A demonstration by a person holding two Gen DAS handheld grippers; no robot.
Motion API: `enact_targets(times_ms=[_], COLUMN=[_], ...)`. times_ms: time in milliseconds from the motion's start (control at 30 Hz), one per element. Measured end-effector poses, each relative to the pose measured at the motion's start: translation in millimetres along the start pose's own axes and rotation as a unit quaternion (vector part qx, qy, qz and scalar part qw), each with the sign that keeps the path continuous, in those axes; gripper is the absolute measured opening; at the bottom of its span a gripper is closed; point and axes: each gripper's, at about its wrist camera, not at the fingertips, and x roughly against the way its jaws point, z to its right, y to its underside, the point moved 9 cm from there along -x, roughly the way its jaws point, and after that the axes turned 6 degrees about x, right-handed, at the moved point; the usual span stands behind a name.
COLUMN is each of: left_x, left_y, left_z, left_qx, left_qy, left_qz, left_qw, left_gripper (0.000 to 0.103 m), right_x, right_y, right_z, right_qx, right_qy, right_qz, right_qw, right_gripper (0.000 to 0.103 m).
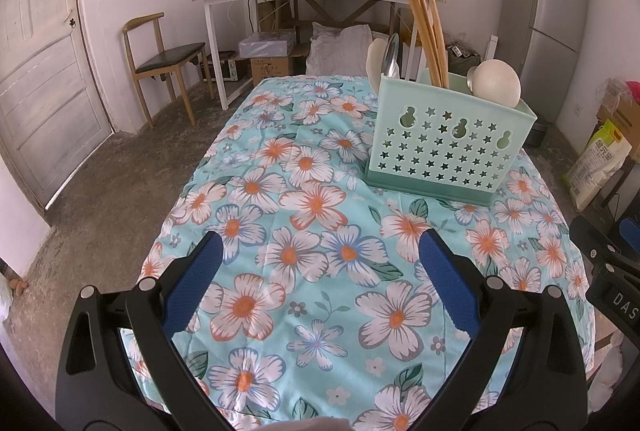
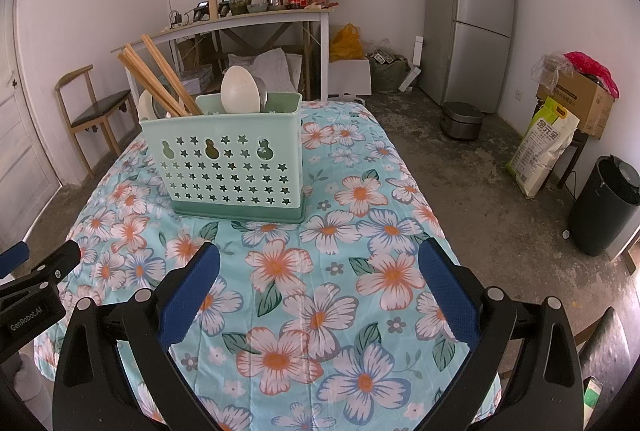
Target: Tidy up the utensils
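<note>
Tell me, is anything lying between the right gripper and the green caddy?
No. Between the right gripper and the caddy there is only bare flowered cloth, as the right wrist view shows. Both grippers are open and hold nothing.

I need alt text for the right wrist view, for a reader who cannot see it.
A mint-green utensil holder stands on a floral tablecloth, holding wooden chopsticks and spoons. The open right gripper hovers empty in front of it.

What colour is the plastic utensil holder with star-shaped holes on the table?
The star-holed plastic utensil holder is pale mint green, with a darker green base; the right wrist view shows it best.
</note>
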Motion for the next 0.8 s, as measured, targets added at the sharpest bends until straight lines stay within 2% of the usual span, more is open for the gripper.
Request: enact_targets(times_ms=[800], left_x=[-1.8], left_y=[0.0], left_z=[0.0], left_qx=[-0.001], left_qy=[0.001], left_qz=[0.0], left_qw=[1.0], left_gripper=[0.095], right_x=[0.6], right_y=[-0.9], right_z=[1.4], right_qx=[0.001], right_qy=[0.0], right_qz=[0.002], right_qw=[1.0], right_gripper=[0.097])
